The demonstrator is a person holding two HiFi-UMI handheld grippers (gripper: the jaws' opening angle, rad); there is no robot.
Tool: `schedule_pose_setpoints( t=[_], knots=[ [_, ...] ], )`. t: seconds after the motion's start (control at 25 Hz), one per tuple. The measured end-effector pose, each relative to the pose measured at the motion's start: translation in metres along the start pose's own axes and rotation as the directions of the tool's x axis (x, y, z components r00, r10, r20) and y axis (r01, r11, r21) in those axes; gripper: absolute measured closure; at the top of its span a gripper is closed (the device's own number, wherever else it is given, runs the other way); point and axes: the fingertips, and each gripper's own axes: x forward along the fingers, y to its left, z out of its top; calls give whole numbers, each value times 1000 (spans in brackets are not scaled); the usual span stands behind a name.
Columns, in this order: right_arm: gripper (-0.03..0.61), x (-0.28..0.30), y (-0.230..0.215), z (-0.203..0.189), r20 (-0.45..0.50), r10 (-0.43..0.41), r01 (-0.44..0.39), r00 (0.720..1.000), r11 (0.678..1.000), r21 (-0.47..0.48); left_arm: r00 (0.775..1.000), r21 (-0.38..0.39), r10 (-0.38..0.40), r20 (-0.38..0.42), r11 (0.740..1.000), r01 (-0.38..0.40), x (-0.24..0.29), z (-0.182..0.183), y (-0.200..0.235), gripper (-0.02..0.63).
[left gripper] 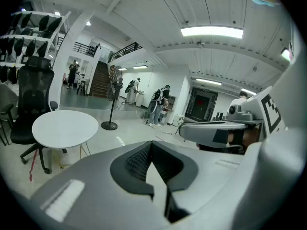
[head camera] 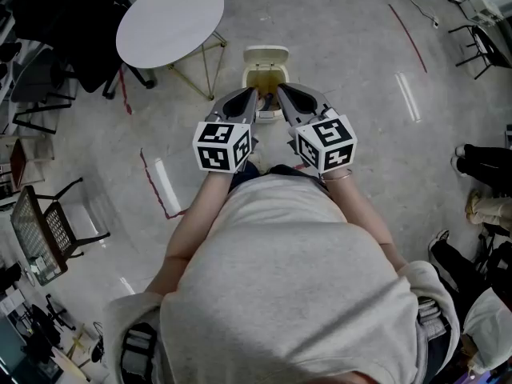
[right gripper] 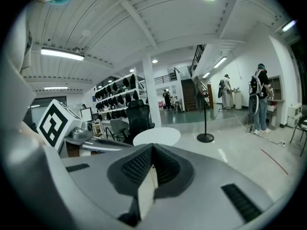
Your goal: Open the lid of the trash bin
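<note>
We hold both tools out level in front of us, side by side and close together. The left gripper [head camera: 250, 98] is clenched, its ribbed pads [left gripper: 139, 159] pressed together with nothing between them. The right gripper [right gripper: 152, 147] is clenched and empty as well. The cream trash bin [head camera: 266, 61] stands on the grey floor [head camera: 360, 62], just beyond and below the two tips, and its near part is hidden by them. A yellowish patch shows at its top; we cannot tell how the lid sits. A round white table [head camera: 170, 21] stands on the floor near the bin's left.
</note>
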Motion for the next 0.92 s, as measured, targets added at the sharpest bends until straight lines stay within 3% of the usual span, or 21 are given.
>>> schedule_pose_setpoints(
  t=[0.92],
  knots=[
    [572, 16, -13, -16, -49, 9, -6, 999, 999, 46, 999, -21, -46, -18, 999, 46, 13, -1, 4, 604]
  ],
)
